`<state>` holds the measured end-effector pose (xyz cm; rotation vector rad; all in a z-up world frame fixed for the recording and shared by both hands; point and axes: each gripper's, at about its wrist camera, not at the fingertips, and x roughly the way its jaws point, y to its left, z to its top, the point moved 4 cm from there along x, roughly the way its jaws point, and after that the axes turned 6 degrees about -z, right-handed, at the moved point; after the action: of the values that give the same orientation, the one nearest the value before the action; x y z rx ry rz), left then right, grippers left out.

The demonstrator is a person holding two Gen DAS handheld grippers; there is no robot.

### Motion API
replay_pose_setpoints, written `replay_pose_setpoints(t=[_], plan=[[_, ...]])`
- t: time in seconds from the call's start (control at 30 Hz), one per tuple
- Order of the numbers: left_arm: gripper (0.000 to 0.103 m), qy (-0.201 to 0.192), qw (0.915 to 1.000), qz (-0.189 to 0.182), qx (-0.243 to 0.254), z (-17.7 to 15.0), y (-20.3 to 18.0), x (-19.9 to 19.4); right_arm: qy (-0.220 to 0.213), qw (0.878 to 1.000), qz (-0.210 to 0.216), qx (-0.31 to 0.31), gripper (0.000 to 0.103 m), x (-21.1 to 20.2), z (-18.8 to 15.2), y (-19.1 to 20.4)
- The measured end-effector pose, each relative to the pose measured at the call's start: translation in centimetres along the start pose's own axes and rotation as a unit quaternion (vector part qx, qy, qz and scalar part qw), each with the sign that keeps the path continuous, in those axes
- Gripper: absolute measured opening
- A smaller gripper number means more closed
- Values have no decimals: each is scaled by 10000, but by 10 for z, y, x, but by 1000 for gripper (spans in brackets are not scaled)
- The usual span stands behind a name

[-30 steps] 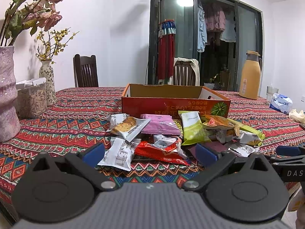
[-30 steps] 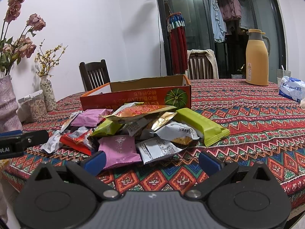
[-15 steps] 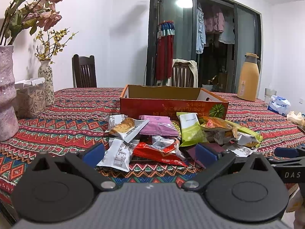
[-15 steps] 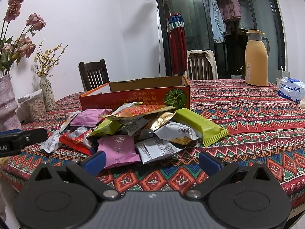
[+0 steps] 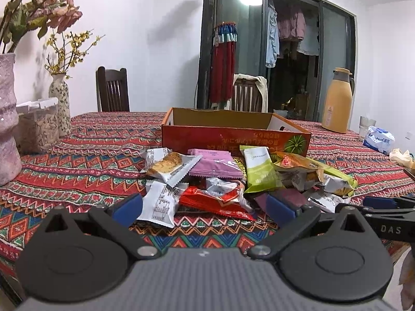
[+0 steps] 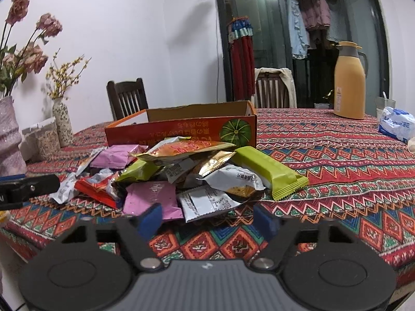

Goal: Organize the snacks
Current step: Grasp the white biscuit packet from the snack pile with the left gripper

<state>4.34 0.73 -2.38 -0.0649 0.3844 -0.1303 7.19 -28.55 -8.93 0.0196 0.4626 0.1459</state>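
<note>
Both grippers hover low at the near edge of the desk (image 5: 85, 155), pointing at the snack pile (image 5: 233, 181).

Left gripper (image 5: 205, 210): jaws spread wide, nothing between the pads. Just ahead of its left pad, a white packet (image 5: 160, 204) w/ printed label; ahead of centre, a red packet (image 5: 212, 202); by the right pad, a dark purple packet (image 5: 288, 197). Further ahead: biscuit packet (image 5: 168, 167), pink packet (image 5: 211, 165), green packet (image 5: 259, 171), orange bag (image 5: 298, 162). Box (image 5: 233, 137) sits beyond the pile, open top, well ahead of the jaws. Right gripper's finger shows off to the right of these jaws.

Right gripper (image 6: 207, 220): jaws closing, about half spread, pads not touching anything; bare cloth between them. Pink packet (image 6: 150, 199) lies just ahead of the left pad, white label packet (image 6: 207, 202) ahead of centre. Long green bar (image 6: 269, 173) ahead-right, partly over a white biscuit packet (image 6: 233, 181). Orange bag (image 6: 186, 150) tops the pile; box (image 6: 181, 129) behind it.

Far right of the jaws: yellow flask (image 6: 348, 83), tissue pack (image 6: 395, 124). Far left: vases (image 5: 59, 103) w/ flowers, clear tub (image 5: 39, 127). Chairs (image 5: 112, 90) behind the desk.
</note>
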Motion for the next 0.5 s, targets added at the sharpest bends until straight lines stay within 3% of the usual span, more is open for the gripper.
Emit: replay_pose_setpoints(t=[0.07, 0.1, 0.33, 0.5], plan=[[103, 47, 10000, 5, -8, -1, 1, 3, 49, 9999, 39, -96, 52, 6, 4, 0], [103, 71, 10000, 14, -7, -1, 2, 5, 78, 9998, 94, -164, 50, 10, 7, 0], [103, 177, 9998, 98, -43, -3, 7, 11, 369, 9952, 178, -888, 50, 41, 22, 12], [103, 216, 9996, 141, -75, -4, 12, 13, 672, 9915, 342, -1059, 54, 60, 20, 11]])
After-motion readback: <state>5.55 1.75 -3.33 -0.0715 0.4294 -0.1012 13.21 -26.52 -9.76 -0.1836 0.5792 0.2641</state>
